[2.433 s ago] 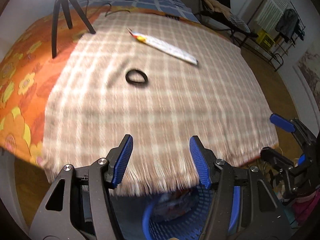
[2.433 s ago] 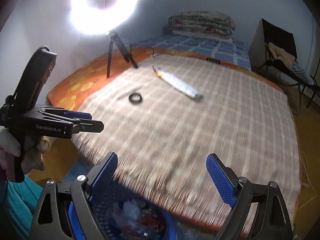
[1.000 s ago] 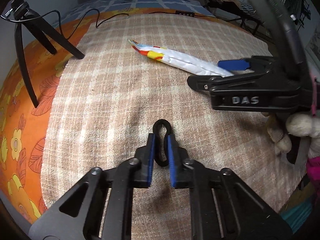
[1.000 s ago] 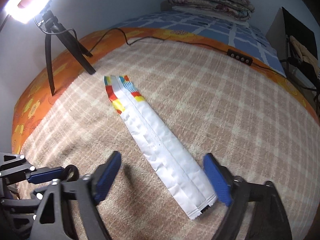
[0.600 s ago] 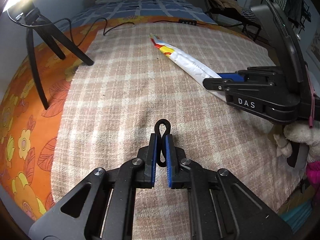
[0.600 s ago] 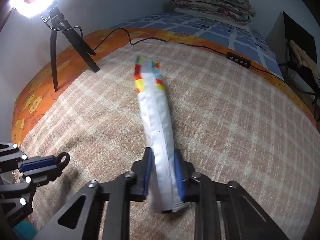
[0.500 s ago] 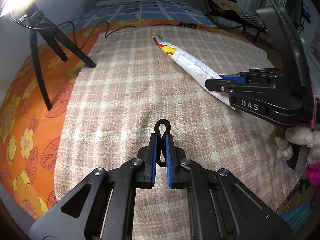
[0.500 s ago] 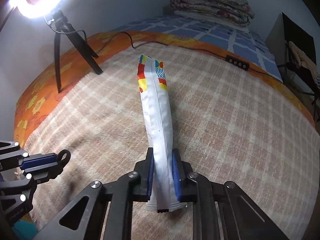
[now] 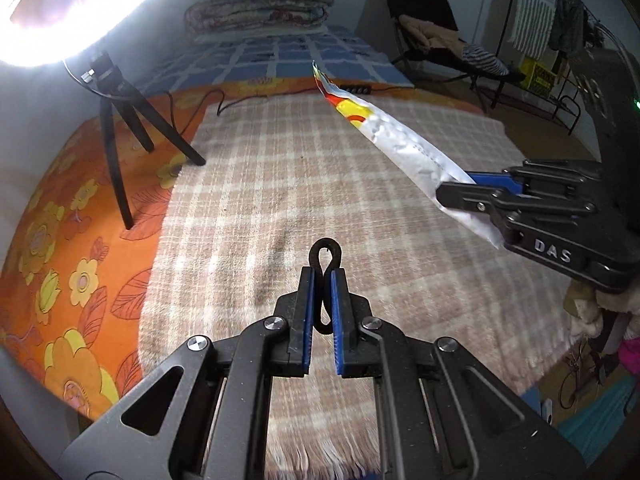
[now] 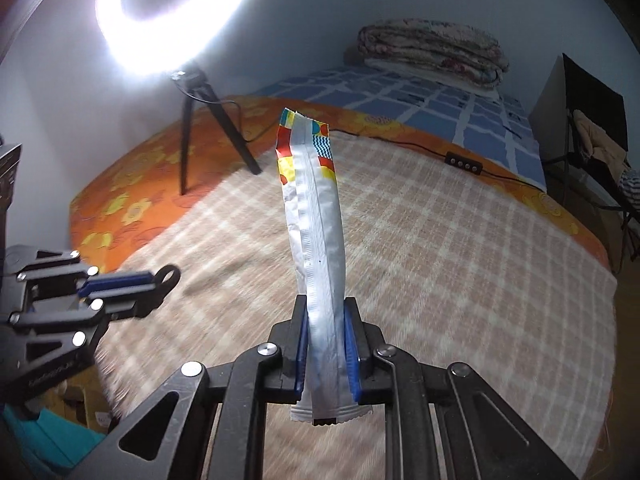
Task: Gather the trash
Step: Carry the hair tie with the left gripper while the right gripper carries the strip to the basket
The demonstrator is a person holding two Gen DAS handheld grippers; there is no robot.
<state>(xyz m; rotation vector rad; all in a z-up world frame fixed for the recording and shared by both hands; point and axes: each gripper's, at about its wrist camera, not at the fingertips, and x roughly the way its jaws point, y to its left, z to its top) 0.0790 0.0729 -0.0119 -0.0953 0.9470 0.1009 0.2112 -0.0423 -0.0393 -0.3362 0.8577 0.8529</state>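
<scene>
My left gripper (image 9: 323,276) is shut on a black hair band (image 9: 326,255), pinched into a loop that sticks out past the fingertips, above the checked blanket (image 9: 280,200). It also shows at the left of the right wrist view (image 10: 158,278). My right gripper (image 10: 325,312) is shut on a long white snack wrapper (image 10: 316,216) with a coloured end, held up off the bed. The wrapper (image 9: 400,144) and the right gripper (image 9: 460,190) show at the right of the left wrist view.
A ring light (image 10: 172,8) on a black tripod (image 9: 120,128) stands on the orange flowered sheet (image 9: 60,240) at the left. A cable and switch box (image 10: 463,167) lie at the blanket's far edge. Folded quilts (image 10: 432,48) lie at the bed's head. A chair (image 9: 432,40) stands at the right.
Both grippers closed on their items, the left on the hair band and the right on the wrapper, and have lifted them and drawn back toward the bed's near edge.
</scene>
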